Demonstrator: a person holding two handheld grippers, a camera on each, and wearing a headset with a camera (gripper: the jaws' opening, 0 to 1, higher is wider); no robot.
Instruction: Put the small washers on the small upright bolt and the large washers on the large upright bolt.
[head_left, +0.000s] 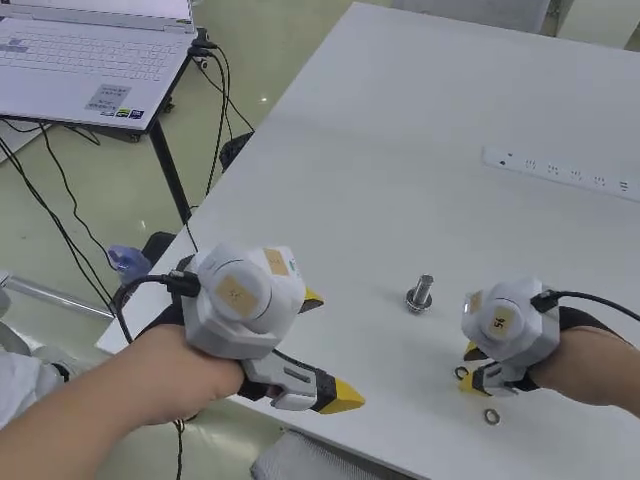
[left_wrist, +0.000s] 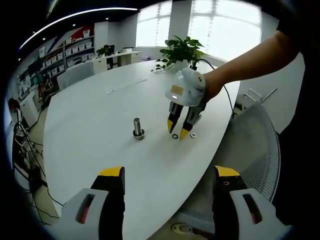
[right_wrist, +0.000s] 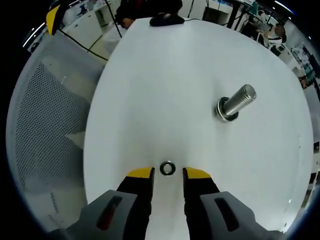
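Observation:
A steel bolt (head_left: 420, 293) stands upright on the white table (head_left: 400, 150), with a ring at its base. My right gripper (head_left: 468, 368) points down at the table near the front edge, open, its yellow tips straddling a small washer (head_left: 461, 373) without touching it. In the right gripper view that washer (right_wrist: 167, 168) lies between the tips of the right gripper (right_wrist: 168, 173), and the bolt (right_wrist: 235, 104) is farther off. A second washer (head_left: 492, 416) lies closer to the edge. My left gripper (head_left: 330, 350) hovers open and empty over the table's front-left edge. From the left gripper (left_wrist: 169, 172), I see the right gripper (left_wrist: 178, 130), both washers (left_wrist: 174, 136) (left_wrist: 193, 135) and the bolt (left_wrist: 138, 128).
A white power strip (head_left: 560, 172) lies at the far right of the table. A laptop (head_left: 90, 50) sits on a stand beyond the table's left edge, with cables hanging below. A mesh chair (left_wrist: 260, 150) stands at the front edge.

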